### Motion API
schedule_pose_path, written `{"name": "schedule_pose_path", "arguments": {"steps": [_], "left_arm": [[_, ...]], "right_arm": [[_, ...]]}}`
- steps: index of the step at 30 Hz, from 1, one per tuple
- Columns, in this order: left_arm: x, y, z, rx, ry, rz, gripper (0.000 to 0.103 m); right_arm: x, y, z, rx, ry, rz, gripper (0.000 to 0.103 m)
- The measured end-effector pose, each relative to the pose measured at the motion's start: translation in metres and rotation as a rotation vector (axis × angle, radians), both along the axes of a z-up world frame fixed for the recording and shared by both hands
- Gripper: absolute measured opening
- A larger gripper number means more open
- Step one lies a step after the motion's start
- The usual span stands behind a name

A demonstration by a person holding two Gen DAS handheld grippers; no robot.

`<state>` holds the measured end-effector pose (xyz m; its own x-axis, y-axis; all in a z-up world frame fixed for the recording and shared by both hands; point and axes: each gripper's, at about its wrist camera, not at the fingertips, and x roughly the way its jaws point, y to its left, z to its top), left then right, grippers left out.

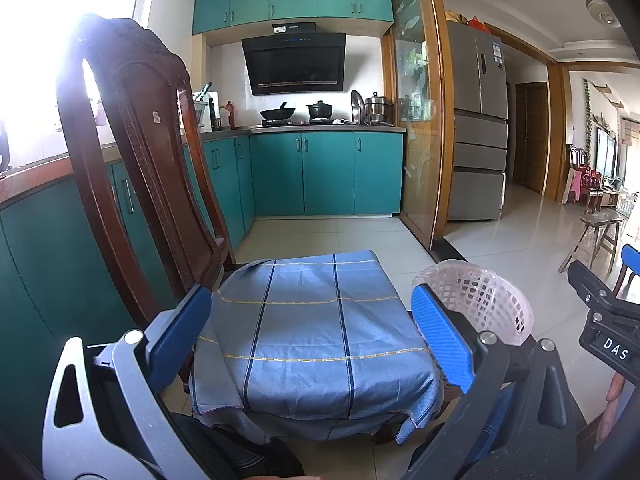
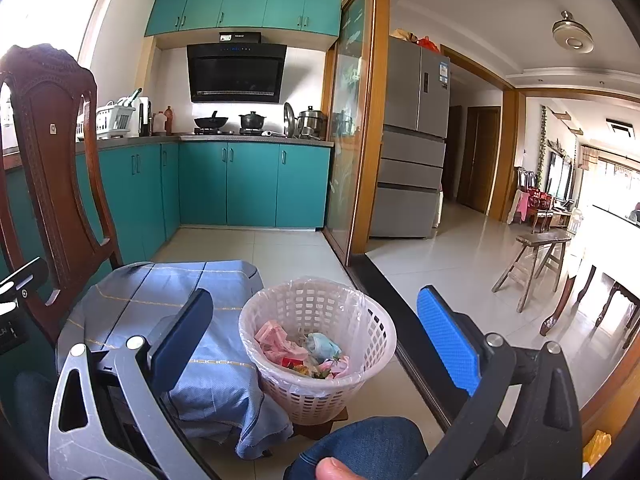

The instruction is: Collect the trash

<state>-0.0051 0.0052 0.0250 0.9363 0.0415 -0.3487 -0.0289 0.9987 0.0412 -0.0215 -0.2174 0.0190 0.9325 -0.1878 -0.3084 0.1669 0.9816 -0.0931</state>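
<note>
The blue-padded fingers of the left gripper (image 1: pixel 316 338) are spread wide and hold nothing, above a low worktop draped in a blue striped cloth (image 1: pixel 308 332). The right gripper (image 2: pixel 316 340) is likewise spread and empty. At its 12 o'clock a white lattice plastic basket (image 2: pixel 318 354), lined with clear film, is seen beside the cloth, with crumpled pink and blue trash (image 2: pixel 302 350) inside. A carved dark wooden chair (image 1: pixel 136 160) stands at 10 o'clock.

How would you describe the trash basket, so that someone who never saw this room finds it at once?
Start at the low table under the blue striped cloth, before the teal kitchen cabinets. At its right side stands the trash basket. It is the only white lattice basket there, lined with clear plastic and holding pink and blue scraps.
</note>
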Motion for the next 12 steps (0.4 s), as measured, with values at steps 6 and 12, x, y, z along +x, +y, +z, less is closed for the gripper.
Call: {"name": "schedule_pose_path", "arguments": {"steps": [6,12], "left_arm": [[0.003,-0.001,-0.003,0.005,-0.001,-0.001,0.1],[0.018,0.002,-0.013,0.001,0.055,0.004,0.1]], "right_arm": [[0.003,-0.001,-0.004,-0.002,0.018,0.003,0.1],[0.008,0.0,-0.004,0.004,0.029,0.027,0.1]]}}
